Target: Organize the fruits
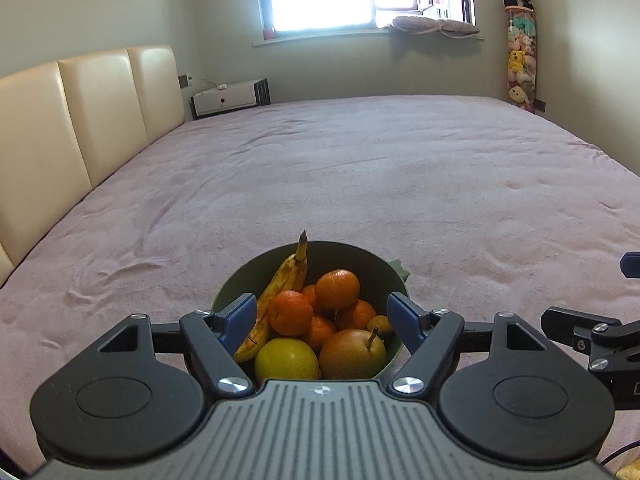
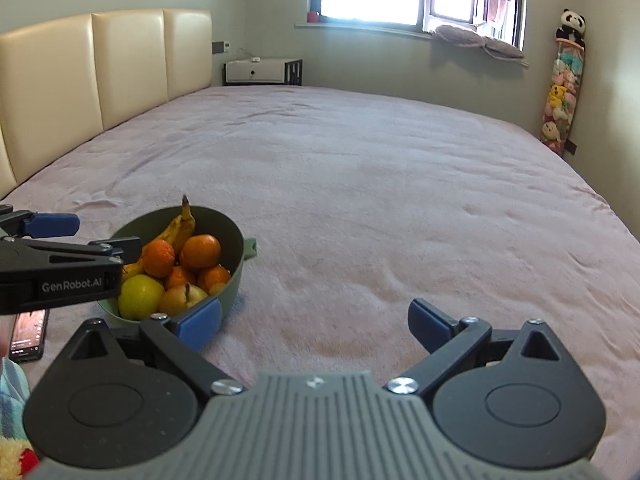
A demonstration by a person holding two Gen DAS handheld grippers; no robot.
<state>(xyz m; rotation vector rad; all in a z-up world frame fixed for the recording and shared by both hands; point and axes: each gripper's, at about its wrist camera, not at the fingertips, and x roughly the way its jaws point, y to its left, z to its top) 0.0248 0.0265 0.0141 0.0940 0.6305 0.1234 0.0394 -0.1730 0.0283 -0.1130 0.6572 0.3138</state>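
Green round bowl (image 1: 362, 260), heaped glossy fruit (image 1: 312, 320)

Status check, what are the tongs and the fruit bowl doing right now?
Left tongs open over the bowl, empty. Right tongs open above bare blanket. Fruit all in bowl. Phone beside it.

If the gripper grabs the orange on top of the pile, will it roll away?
Probably. The top orange is round and sits loosely on the other fruit in the green bowl, so a nudge could roll it. Its skin looks smooth, perhaps slippery against the left gripper pads. It likely won't squash easily.
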